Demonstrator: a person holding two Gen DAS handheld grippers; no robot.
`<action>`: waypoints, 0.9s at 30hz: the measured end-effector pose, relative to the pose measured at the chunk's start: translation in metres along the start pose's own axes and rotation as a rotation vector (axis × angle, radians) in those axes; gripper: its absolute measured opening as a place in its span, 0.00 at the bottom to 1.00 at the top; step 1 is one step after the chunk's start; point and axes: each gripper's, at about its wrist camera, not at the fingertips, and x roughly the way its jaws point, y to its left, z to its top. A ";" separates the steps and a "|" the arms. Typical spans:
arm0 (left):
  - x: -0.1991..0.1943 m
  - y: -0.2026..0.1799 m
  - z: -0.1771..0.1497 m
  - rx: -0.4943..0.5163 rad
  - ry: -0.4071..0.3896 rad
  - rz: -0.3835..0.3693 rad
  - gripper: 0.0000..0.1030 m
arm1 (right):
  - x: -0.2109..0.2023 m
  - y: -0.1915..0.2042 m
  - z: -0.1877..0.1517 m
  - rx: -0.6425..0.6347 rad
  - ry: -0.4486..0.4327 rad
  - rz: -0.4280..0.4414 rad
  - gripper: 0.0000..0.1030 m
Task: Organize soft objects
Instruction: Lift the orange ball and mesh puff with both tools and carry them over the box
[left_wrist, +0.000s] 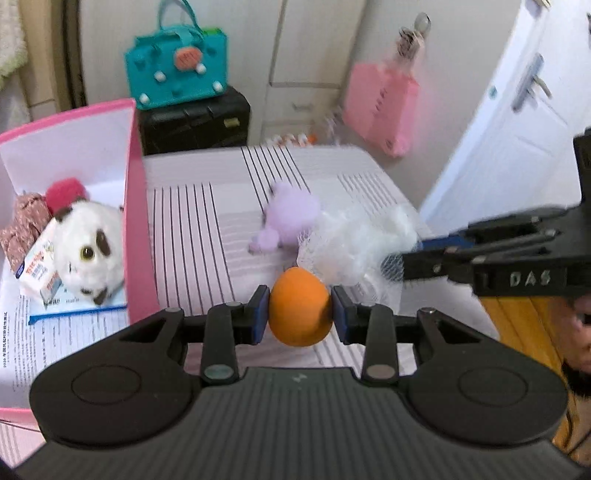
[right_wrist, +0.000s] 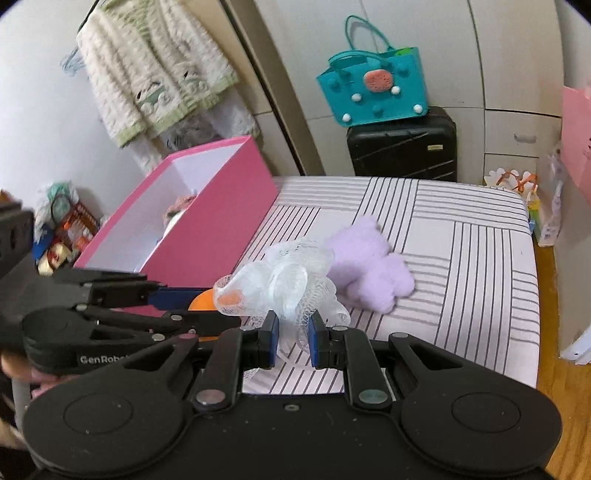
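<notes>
Both hands are mid-carry, each with one soft thing to go into the pink box, which already holds a white plush cat and other bits. The left gripper has its jaws closed narrowly on an orange foam egg, pads pressing its two sides. The egg hangs above the striped mattress, just beside the box's near wall; its long axis runs roughly up and down in the left wrist view, narrower end uppermost. The right gripper pinches a white mesh bath pouf with jaws nearly together (the netting billows forward past the pads, no clear axis). A purple plush toy lies on the mattress, not yet collected. Next, I judge, each gripper needs to travel over the box's open top before the jaws let go.
</notes>
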 end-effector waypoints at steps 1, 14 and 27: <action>-0.001 0.001 0.000 0.002 0.017 -0.010 0.33 | -0.003 0.003 -0.002 -0.005 0.000 0.005 0.19; -0.052 0.008 -0.016 0.099 0.076 -0.071 0.33 | -0.021 0.041 -0.014 -0.067 0.044 0.021 0.19; -0.104 0.014 -0.035 0.146 0.057 -0.086 0.34 | -0.042 0.079 -0.017 -0.076 0.063 0.112 0.19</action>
